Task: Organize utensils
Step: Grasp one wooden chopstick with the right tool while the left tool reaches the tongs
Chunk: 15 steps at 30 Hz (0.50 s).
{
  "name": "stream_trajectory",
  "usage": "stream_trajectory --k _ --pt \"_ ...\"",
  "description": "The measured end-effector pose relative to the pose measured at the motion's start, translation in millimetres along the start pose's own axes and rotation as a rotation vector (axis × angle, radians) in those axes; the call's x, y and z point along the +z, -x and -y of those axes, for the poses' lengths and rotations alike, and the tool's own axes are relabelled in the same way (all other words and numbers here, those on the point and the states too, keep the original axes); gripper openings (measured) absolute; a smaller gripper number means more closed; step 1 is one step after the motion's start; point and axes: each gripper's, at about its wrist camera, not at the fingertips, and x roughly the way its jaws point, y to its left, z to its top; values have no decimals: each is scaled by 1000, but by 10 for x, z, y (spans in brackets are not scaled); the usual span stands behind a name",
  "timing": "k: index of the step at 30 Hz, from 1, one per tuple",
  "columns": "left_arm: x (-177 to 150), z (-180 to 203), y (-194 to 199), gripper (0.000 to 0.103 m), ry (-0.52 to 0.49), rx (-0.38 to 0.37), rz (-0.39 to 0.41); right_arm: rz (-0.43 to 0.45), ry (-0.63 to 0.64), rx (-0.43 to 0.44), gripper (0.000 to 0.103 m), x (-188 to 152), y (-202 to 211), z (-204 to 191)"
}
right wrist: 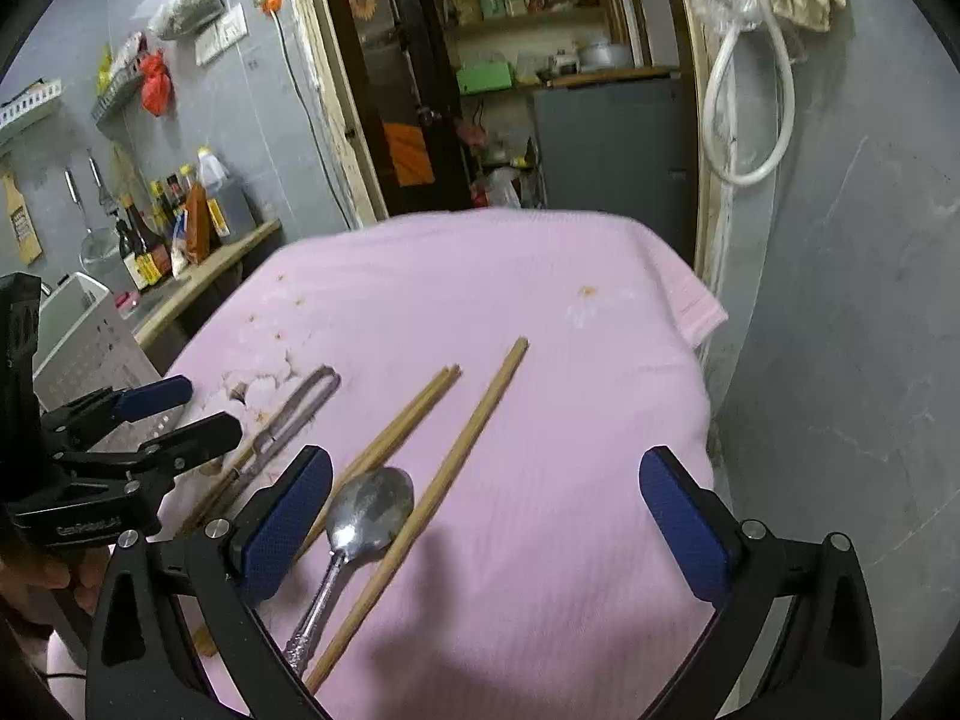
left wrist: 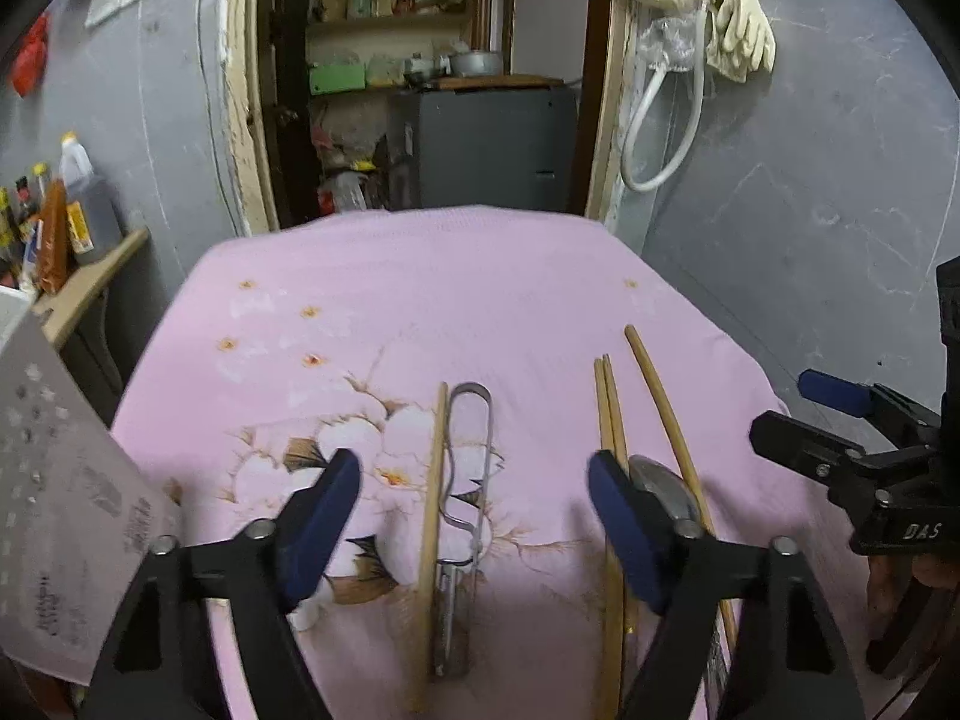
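Bamboo chopsticks: one lies beside the metal peeler (left wrist: pixel 465 516) between the spread jaws of the left gripper (left wrist: pixel 474 507), a pair (right wrist: pixel 399 429) and a single (right wrist: pixel 447 489) flank the steel spoon (right wrist: pixel 366 519) on the pink cloth (right wrist: pixel 540 312). Light, stiff and thin, they look apt to roll or slip; I'd pinch each mid-shaft. The spoon seems heavier and slick, best taken at its patterned handle. The right gripper (right wrist: pixel 486 519) hangs wide open, holding nothing. A white basket (right wrist: pixel 90 354) waits at the left.
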Motion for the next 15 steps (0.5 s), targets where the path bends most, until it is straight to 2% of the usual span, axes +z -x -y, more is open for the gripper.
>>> stream_trajectory --k 2,4,6,11,15 --pt "-10 14 -62 62 3 -7 -19 -32 -2 -3 82 -1 -88 -15" --pt "-18 15 -134 57 13 -19 -49 -59 -8 3 76 0 -164 -27" --pt "-27 2 -187 53 27 -28 -72 -79 -15 14 66 10 -228 -28" --pt "-41 -49 -318 48 70 -34 -122 -120 -22 34 52 47 -416 -54" --pt "-37 -37 -351 43 67 -42 -128 -127 -26 41 49 68 -500 -54"
